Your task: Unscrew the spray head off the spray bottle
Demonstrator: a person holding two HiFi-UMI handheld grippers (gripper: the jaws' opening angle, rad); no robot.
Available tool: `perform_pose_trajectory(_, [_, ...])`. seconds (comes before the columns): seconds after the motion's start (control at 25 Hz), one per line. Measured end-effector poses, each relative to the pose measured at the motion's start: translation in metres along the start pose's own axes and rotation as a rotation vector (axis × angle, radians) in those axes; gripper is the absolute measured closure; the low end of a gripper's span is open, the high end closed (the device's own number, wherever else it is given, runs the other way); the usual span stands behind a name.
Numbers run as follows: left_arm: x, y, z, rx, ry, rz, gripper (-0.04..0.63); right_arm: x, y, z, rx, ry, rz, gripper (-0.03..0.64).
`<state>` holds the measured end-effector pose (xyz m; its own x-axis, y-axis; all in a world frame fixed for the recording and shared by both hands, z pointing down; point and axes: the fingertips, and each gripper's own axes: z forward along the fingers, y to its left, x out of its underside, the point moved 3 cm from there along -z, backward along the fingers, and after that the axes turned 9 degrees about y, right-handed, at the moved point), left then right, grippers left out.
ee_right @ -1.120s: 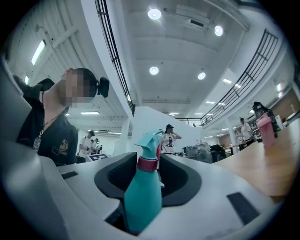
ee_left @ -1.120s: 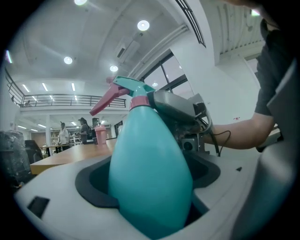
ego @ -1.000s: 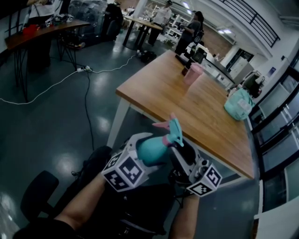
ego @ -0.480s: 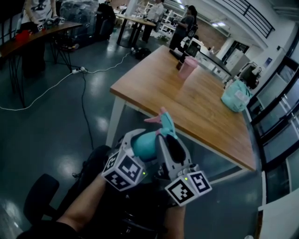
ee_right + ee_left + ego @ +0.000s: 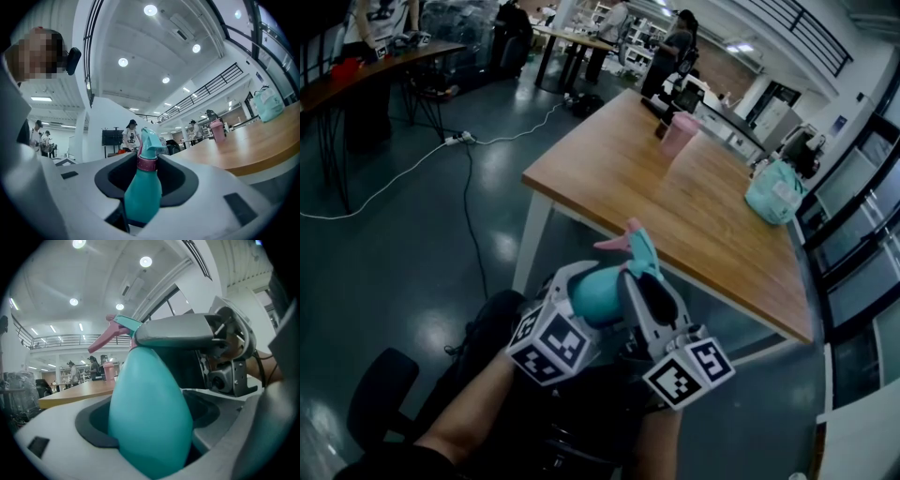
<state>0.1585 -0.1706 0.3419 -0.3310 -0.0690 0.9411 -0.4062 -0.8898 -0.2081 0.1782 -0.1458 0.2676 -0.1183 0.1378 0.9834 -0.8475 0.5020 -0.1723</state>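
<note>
A teal spray bottle [image 5: 602, 298] with a pink collar and a teal spray head [image 5: 639, 253] with a pink trigger is held up in front of the person, below the table edge. My left gripper [image 5: 581, 292] is shut on the bottle's fat body [image 5: 150, 418]. My right gripper [image 5: 643, 287] reaches in from the right, its jaws either side of the pink collar [image 5: 147, 164]. They have just been closing, and a dark gap still shows on each side of the neck. One right finger [image 5: 178, 331] lies across the bottle's shoulder.
A long wooden table [image 5: 675, 202] stands just ahead, with a pink cup [image 5: 681, 136] and a teal bag [image 5: 776, 208] on it. A black chair base [image 5: 380, 394] is at lower left. A cable [image 5: 469, 141] runs over the dark floor. People stand at far desks.
My right gripper has swung round the bottle's neck, its marker cube shifting left and lower. The bottle and my left gripper have kept their place.
</note>
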Motion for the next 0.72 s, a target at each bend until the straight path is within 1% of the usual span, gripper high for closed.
perform_pose_trajectory(0.12, [-0.001,-0.002,0.001,0.017,-0.004,-0.007,0.166,0.0,-0.005,-0.002,-0.08,0.005,-0.003,0.479])
perform_pose_trajectory(0.2, [-0.001,-0.004,-0.001,0.031,-0.005,-0.012,0.166,0.0,-0.007,-0.002,-0.159,0.006,-0.002,0.479])
perform_pose_trajectory(0.44, [0.0,-0.008,-0.001,0.06,0.002,-0.008,0.166,0.003,-0.019,-0.005,-0.478,0.015,-0.026,0.479])
perform_pose_trajectory(0.52, [0.001,-0.012,0.001,0.072,0.007,-0.001,0.166,0.006,-0.025,-0.006,-0.591,0.015,-0.01,0.479])
perform_pose_trajectory(0.6, [0.003,-0.014,0.001,0.077,0.016,0.007,0.166,0.01,-0.03,-0.006,-0.699,0.004,0.028,0.477])
perform_pose_trajectory(0.64, [0.004,-0.015,0.002,0.08,0.022,0.01,0.166,0.012,-0.033,-0.006,-0.739,-0.002,0.044,0.477])
perform_pose_trajectory(0.72, [0.006,-0.018,0.004,0.09,0.029,0.012,0.166,0.015,-0.036,-0.008,-0.779,-0.009,0.063,0.477])
